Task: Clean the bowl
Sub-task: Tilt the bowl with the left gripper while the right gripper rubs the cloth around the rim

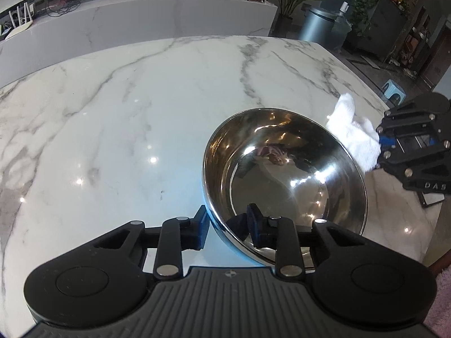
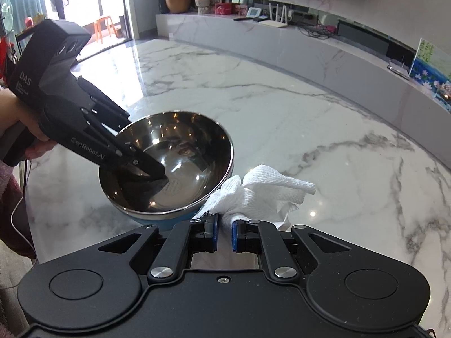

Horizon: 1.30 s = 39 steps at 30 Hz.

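Steel bowl tilted — left hand-held gripper pinching its rim, right hand-held gripper clamping paper towel.

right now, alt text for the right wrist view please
The right gripper grips a white paper towel beside a steel bowl on a marble table. The left gripper straddles the bowl's near wall, one finger inside.

Steel bowl rim between left gripper fingers, tilted.
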{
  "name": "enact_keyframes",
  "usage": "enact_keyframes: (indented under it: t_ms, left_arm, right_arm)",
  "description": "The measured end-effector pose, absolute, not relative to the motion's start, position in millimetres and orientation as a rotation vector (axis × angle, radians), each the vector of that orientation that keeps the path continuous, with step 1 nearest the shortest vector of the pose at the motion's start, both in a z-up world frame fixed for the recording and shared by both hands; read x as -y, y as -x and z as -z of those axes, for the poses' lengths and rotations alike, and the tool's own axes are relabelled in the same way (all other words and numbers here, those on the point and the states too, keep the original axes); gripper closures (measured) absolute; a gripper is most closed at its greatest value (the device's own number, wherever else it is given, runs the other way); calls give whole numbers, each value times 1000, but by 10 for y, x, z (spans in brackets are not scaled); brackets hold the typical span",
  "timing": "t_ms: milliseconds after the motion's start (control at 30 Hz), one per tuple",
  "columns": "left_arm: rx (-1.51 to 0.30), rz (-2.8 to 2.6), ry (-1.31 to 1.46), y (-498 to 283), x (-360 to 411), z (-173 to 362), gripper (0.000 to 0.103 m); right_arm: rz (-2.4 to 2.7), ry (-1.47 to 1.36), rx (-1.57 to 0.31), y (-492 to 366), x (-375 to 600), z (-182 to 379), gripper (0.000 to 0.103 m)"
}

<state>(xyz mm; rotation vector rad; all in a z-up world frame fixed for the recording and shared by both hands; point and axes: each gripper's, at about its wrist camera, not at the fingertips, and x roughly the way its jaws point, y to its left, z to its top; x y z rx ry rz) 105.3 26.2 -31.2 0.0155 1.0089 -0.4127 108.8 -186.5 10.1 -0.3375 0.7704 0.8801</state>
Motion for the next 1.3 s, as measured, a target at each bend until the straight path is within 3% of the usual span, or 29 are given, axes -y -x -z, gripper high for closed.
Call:
enact_keyframes:
  t_ms: [900, 1133, 1300]
  left_arm:
    - [-981, 407, -91, -1096, -174, 285, 75]
    - [-1036, 396, 6, -1104, -218, 324, 64]
    - [-1046, 396, 9, -1086, -201, 335, 64]
  right_arm:
    - [-934, 403, -863, -1042, 1714, 138, 94]
    - [-931, 404, -867, -1062, 1704, 138, 94]
    - [-930, 406, -867, -1060, 1698, 129, 94]
